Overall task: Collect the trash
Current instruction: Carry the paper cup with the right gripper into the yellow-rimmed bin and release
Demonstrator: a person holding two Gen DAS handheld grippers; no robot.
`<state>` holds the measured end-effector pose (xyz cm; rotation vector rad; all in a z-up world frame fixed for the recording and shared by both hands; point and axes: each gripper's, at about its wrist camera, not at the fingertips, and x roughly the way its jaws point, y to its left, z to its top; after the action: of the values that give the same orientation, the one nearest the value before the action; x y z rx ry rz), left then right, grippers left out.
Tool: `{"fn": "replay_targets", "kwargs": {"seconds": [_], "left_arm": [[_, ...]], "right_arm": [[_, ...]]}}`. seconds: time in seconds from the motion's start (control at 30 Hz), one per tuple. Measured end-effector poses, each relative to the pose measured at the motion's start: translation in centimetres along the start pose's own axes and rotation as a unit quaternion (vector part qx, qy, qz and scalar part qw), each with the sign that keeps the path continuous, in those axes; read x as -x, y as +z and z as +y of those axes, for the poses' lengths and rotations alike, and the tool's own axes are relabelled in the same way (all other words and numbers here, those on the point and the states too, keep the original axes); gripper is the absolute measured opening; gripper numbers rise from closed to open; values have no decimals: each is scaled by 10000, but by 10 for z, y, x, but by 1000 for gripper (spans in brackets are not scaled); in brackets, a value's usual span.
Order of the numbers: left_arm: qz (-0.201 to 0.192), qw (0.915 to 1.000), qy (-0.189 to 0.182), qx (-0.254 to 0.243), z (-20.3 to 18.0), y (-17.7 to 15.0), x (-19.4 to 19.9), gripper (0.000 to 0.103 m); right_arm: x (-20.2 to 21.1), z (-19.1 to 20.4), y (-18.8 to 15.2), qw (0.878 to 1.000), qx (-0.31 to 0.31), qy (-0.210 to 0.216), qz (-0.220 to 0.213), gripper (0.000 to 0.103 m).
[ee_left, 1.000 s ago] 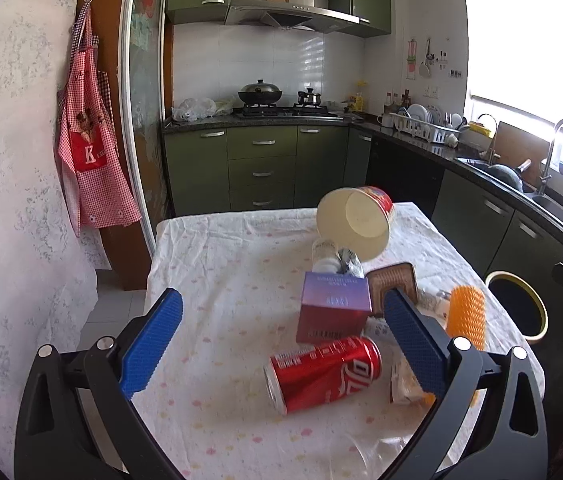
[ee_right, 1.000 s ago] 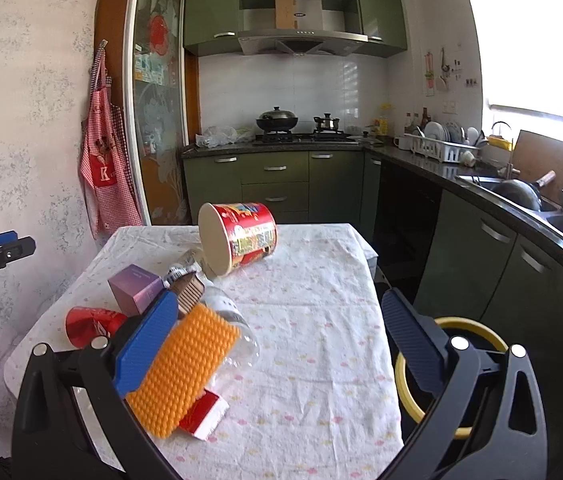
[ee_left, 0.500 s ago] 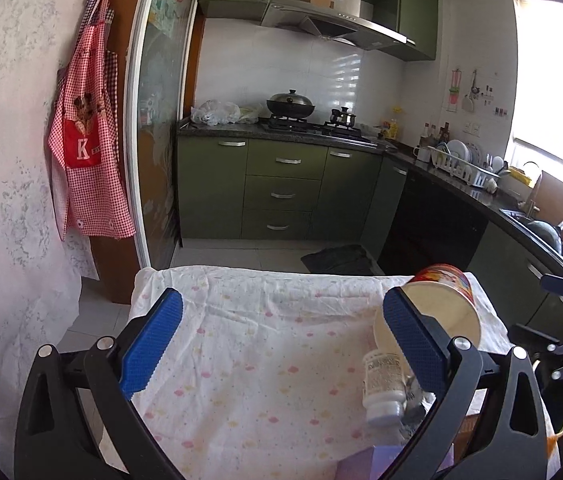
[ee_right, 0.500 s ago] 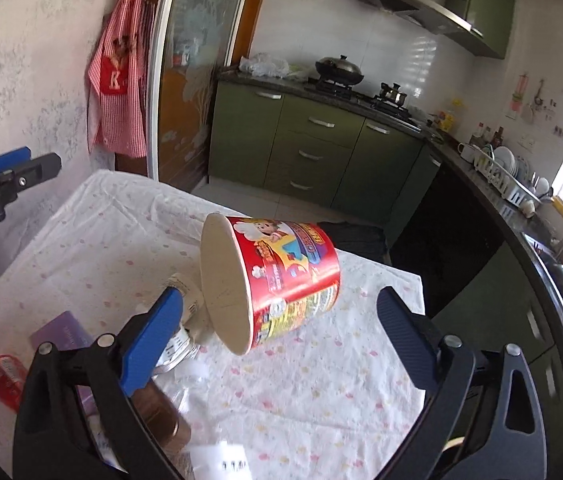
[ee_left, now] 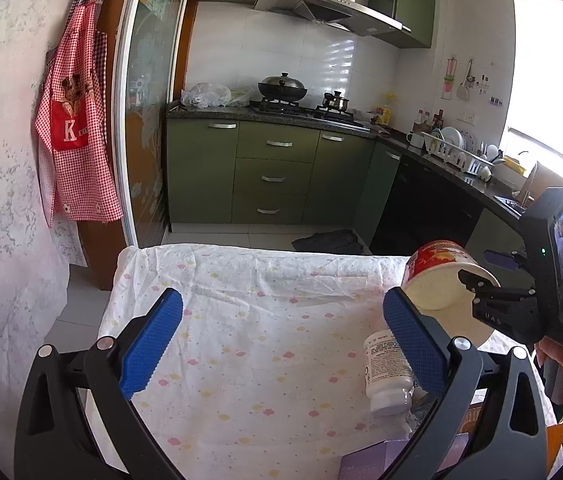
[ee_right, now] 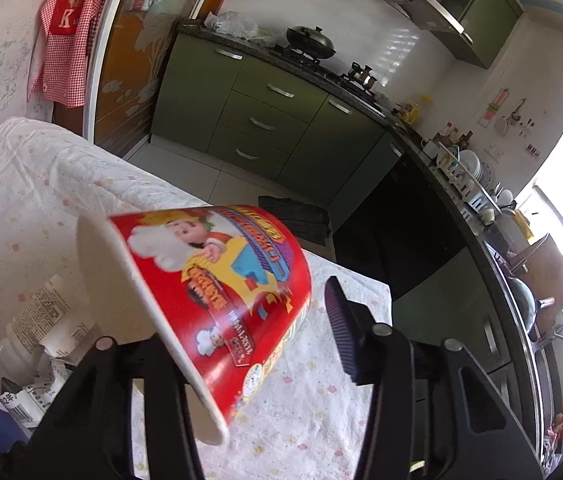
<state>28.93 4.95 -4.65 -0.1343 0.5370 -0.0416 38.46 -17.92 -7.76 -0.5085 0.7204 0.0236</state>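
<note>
On the table [ee_left: 249, 344], spread with a white cloth dotted with small pink and yellow flowers, a red instant-noodle cup [ee_right: 217, 292] lies on its side near the far right edge, its pale open mouth turned toward the near side. The right hand-held gripper [ee_right: 241, 344] straddles the cup: its jaws are closing with the cup's wall between them, one finger hidden behind the cup's mouth and the other, a dark ribbed pad [ee_right: 341, 324], standing just off the red side, a strip of cloth showing between them. Whether the hidden finger already touches the cup cannot be told. Seen from the left wrist, the same cup [ee_left: 441, 280] shows its cream interior, with the right hand-held gripper [ee_left: 481, 292] reaching its rim and a person's hand [ee_left: 561, 360] behind it.

Just beside the cup, toward the near side, a white plastic bottle [ee_left: 385, 372] with a printed label lies on its side, with crumpled wrapping [ee_right: 49, 364] against it. A purple box [ee_left: 365, 460] sits at the near edge, partly cut off.

The left hand-held gripper [ee_left: 281, 344] hangs over the bare middle of the cloth, its blue pads spread wide with nothing between them.

Beyond the far edge stand green kitchen cabinets [ee_left: 273, 176], with a wok [ee_left: 281, 88] on the stove and a red checked apron [ee_left: 77, 128] hanging on the left wall.
</note>
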Motion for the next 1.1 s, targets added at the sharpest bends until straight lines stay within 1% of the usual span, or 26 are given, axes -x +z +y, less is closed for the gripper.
{"fn": "replay_targets", "kwargs": {"seconds": [0.07, 0.1, 0.17, 0.2, 0.23, 0.27, 0.33, 0.37, 0.43, 0.53, 0.6, 0.7, 0.8, 0.9, 1.0, 1.03, 1.1], "left_arm": [[-22, 10000, -55, -19, -2, 0, 3, 99], [-36, 10000, -70, -37, -3, 0, 4, 99], [-52, 9999, -84, -84, -5, 0, 8, 99], [-52, 9999, -86, -100, -7, 0, 8, 99], [-49, 9999, -99, -102, -7, 0, 9, 99], [-40, 9999, -120, -102, -8, -1, 8, 99], [-34, 9998, -136, -104, -9, -1, 9, 99], [-41, 9998, -143, -106, -8, -1, 10, 99], [-65, 9998, -165, -99, -8, -1, 12, 99], [-122, 9996, -239, -93, -8, 0, 18, 99], [-190, 9993, -302, -122, -9, 2, 24, 99], [-314, 9985, -396, -230, -15, 5, 36, 99], [-461, 9971, -488, -347, -24, 8, 52, 99], [-566, 9953, -622, -487, -34, 11, 72, 99], [-640, 9931, -700, -687, -46, 10, 98, 99], [-651, 9924, -725, -747, -50, 9, 107, 99], [-664, 9908, -826, -846, -56, 3, 127, 99]], "right_arm": [[-6, -10, 3, 9997, -105, 170, 116, 29], [-9, -16, 5, 9991, -166, 331, 219, 20], [-15, -26, 12, 9977, -226, 509, 395, 16], [-20, -32, 15, 9952, -328, 735, 549, 11], [-26, -40, 18, 9910, -494, 1003, 742, 7], [-32, -47, 21, 9842, -677, 1329, 959, 5], [-41, -62, 21, 9712, -1050, 1714, 1281, 2], [-42, -71, 17, 9633, -1264, 1909, 1400, 2], [-41, -90, 12, 9499, -1582, 2184, 1580, 2], [-27, -121, -4, 9344, -1931, 2404, 1783, 2], [-15, -148, -24, 9256, -2198, 2425, 1901, 2], [3, -203, -70, 9133, -2691, 2247, 2073, 2], [20, -261, -132, 8952, -3241, 1927, 2376, 2], [29, -306, -199, 8738, -3708, 1585, 2720, 2], [27, -332, -259, 8533, -3974, 1327, 3104, 2], [24, -338, -281, 8416, -4124, 1307, 3234, 2], [15, -340, -310, 8266, -4228, 1323, 3470, 2]]}}
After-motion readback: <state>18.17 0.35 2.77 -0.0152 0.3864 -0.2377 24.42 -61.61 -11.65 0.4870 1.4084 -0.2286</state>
